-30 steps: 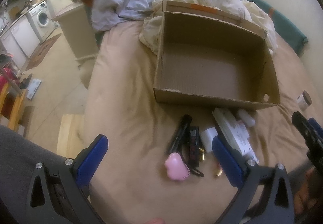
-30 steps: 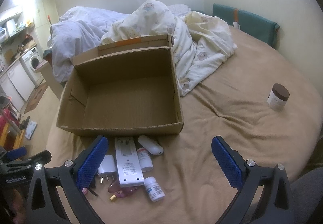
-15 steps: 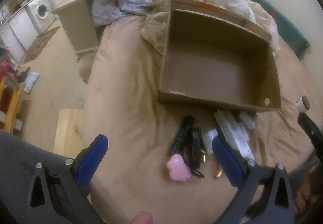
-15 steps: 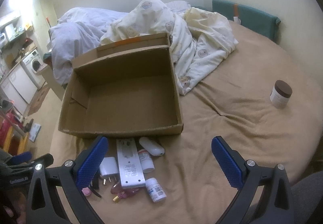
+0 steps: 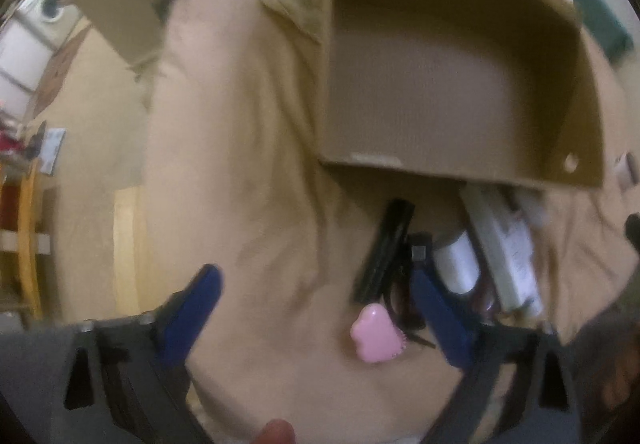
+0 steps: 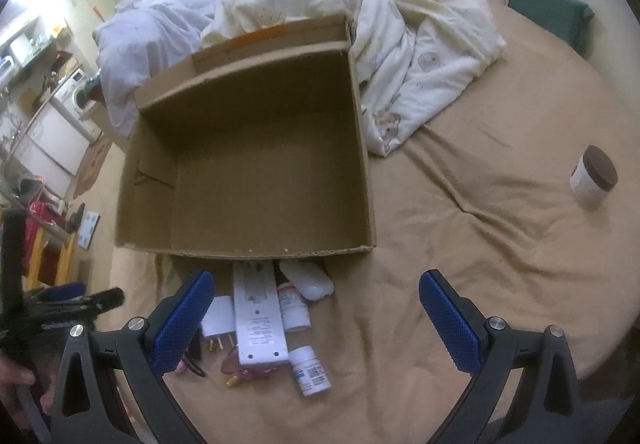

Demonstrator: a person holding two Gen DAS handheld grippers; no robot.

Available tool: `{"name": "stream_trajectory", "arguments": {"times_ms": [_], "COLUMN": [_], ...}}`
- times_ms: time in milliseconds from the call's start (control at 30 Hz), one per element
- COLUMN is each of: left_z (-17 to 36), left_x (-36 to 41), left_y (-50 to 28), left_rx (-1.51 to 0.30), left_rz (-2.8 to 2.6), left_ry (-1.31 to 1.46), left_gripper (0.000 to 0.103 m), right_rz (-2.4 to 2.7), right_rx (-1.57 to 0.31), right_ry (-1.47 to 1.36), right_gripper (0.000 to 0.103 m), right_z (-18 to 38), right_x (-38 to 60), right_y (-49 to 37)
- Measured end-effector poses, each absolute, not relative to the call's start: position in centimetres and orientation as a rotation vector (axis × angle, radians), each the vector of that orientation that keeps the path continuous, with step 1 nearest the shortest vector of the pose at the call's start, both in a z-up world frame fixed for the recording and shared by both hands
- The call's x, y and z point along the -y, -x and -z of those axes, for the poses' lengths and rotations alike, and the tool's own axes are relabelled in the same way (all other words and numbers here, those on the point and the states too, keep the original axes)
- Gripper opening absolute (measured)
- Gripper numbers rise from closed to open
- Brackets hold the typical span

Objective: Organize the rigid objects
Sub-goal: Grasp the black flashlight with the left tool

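One corrugated cardboard box (image 6: pixel 256 148), heart-shaped glossy pink case (image 5: pixel 376 336), ribbed-lid jar (image 6: pixel 594 176)

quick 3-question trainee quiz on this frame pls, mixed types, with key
1. True or false: the cardboard box already holds some of the small items.
2. Multiple choice: where does the brown-lidded jar stand? A) inside the box B) alone on the bed, away from the pile C) between the left gripper's fingers
3. Short answer: which pink thing lies between the fingers of the left gripper?

Key
1. False. The box is empty; the items lie on the bed in front of its near wall.
2. B
3. The pink heart-shaped item; the fingers are not touching it, and the jaws have just been closing.
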State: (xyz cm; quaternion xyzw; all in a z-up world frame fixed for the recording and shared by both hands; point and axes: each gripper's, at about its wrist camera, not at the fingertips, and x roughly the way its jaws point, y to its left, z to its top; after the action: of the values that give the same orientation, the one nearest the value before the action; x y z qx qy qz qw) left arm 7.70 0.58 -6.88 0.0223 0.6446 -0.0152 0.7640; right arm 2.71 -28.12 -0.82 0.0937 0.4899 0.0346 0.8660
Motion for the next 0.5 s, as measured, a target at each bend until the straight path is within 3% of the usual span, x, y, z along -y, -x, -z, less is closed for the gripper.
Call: {"name": "stream_trajectory", "arguments": {"times_ms": [167,500], "left_z": [9.8,13.6], "left_x": [0.2,2.6], "left_y": [-10.2,-11.2], "left_rx": [-1.463,-1.535], "left_rz": [0.072,0.142], "left_ry": [0.004,-0.043], "left_gripper": [0.068,0.067], "right_rz": [-0.062,-0.067], "right_rx": [-1.076,-1.054], "right_ry": [-0.272,-0.217], "right_gripper": [0.103,0.103], "right_z": [2.4,2.3], "right_x": [29.0,28.4], "right_y": [-2.9,-3.0]}}
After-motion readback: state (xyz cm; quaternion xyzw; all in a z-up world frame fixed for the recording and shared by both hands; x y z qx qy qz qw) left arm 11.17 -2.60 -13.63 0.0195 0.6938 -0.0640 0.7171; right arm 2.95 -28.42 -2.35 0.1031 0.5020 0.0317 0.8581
